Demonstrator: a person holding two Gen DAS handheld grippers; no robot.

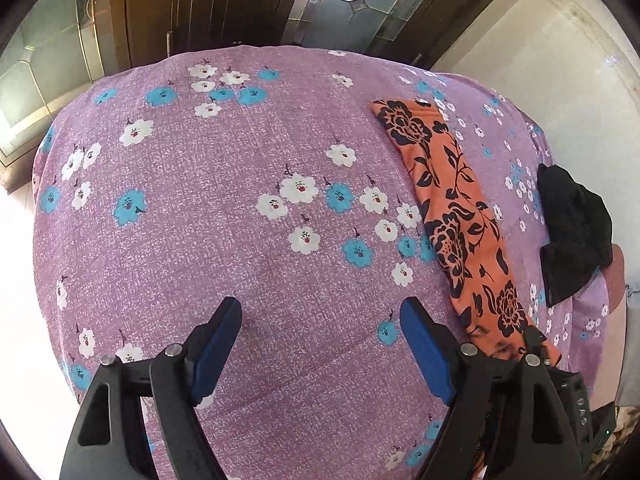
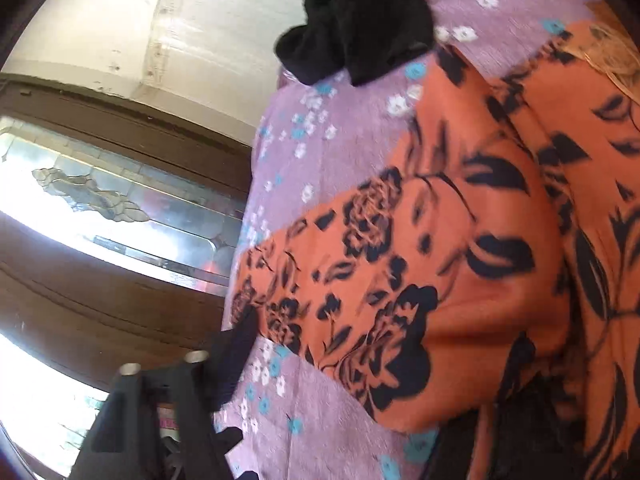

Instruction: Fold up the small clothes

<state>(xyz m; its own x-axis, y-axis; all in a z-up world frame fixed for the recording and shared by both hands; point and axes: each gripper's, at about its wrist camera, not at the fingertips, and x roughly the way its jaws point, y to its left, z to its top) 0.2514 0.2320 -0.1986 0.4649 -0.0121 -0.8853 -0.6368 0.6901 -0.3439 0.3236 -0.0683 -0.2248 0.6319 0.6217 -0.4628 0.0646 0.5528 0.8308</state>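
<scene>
An orange cloth with black flowers (image 1: 452, 200) lies as a long strip on the right side of the purple floral bed sheet (image 1: 224, 216). My left gripper (image 1: 320, 336) is open and empty, hovering over bare sheet just left of the strip's near end. In the right wrist view the orange cloth (image 2: 420, 264) fills the right half, draped over and hiding the right finger; only the left finger (image 2: 232, 348) shows. I cannot tell whether the right gripper is shut on the cloth. A crumpled black garment (image 1: 572, 232) lies near the bed's right edge; it also shows in the right wrist view (image 2: 360, 20).
Dark wooden doors with glass panels (image 1: 224, 4) stand behind the bed. A white wall (image 1: 540, 60) is at the right. The bed edge drops off at the left and right.
</scene>
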